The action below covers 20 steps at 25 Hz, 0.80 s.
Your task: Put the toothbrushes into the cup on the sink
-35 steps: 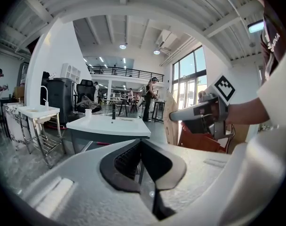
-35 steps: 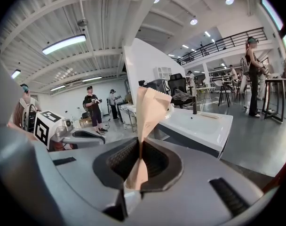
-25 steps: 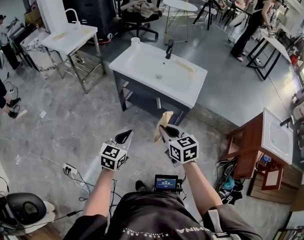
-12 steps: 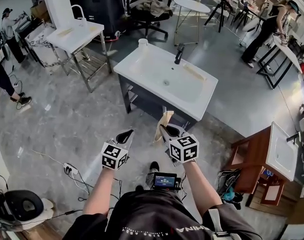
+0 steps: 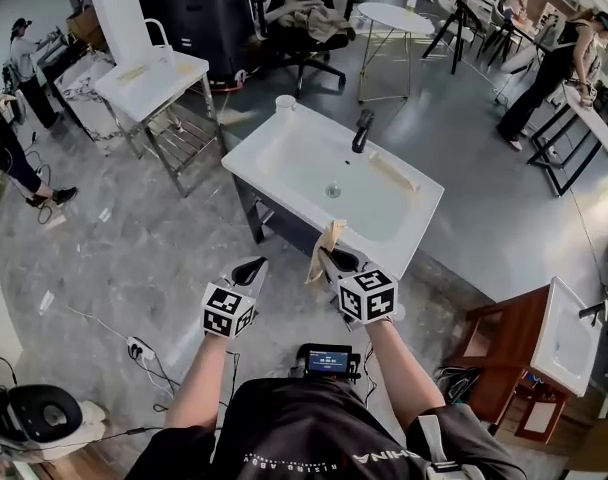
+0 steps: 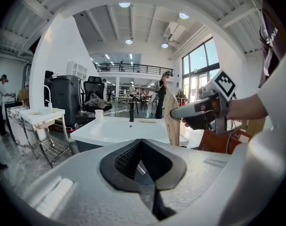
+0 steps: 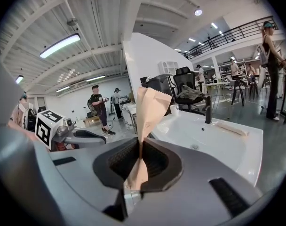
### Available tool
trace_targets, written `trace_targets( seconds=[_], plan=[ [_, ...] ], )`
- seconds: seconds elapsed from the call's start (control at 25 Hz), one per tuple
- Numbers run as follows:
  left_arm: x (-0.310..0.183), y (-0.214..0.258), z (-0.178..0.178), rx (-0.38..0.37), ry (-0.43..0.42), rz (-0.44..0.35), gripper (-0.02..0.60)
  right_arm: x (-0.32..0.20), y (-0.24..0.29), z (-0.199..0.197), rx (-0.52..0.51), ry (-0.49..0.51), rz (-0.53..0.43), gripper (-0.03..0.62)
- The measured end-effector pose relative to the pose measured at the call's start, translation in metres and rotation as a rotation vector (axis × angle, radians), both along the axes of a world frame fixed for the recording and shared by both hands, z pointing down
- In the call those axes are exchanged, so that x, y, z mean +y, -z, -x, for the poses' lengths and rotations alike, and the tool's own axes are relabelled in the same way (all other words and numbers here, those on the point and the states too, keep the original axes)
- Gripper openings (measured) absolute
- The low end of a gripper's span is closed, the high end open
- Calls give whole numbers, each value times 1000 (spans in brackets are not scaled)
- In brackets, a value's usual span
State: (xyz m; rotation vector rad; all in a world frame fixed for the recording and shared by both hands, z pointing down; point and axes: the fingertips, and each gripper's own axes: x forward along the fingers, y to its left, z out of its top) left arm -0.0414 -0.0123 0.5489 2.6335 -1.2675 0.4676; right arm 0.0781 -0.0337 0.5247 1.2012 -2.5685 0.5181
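Note:
A white sink (image 5: 284, 173) with a black faucet (image 5: 362, 130) stands ahead of me on a dark cabinet. The white cup (image 5: 285, 103) sits on its far left corner, also visible in the right gripper view (image 7: 174, 109). A beige paper-wrapped toothbrush (image 5: 392, 171) lies on the sink's right rim. My right gripper (image 5: 322, 258) is shut on another beige paper-wrapped toothbrush (image 7: 150, 107), which sticks up between the jaws, short of the sink's front edge. My left gripper (image 5: 249, 271) hovers beside it, jaws together with nothing in them (image 6: 142, 146).
A second white sink on a metal frame (image 5: 149, 78) stands at the left, a wooden cabinet with a basin (image 5: 544, 348) at the right. Behind the sink are an office chair (image 5: 304, 28) and a round table (image 5: 402, 18). A power strip (image 5: 139, 348) lies on the floor. People stand around.
The sink has drawn closer and shifted right and down in the head view as I walk toward it. Both grippers keep their pose; the right still holds the wrapped toothbrush.

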Motion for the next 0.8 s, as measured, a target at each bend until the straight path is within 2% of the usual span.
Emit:
trace_targets(
  seconds=[0.28,0.56,0.8],
  plan=[
    [-38,1,-19,10,17,6,11,-46,-1,-14,4,23,13,35],
    [-89,-12,3,14,49,18,11,-93,-15,5,5,45,28,35],
    [-150,-16,18,30,22,15,11,-150,-15,15,21,4,26,35]
  ],
)
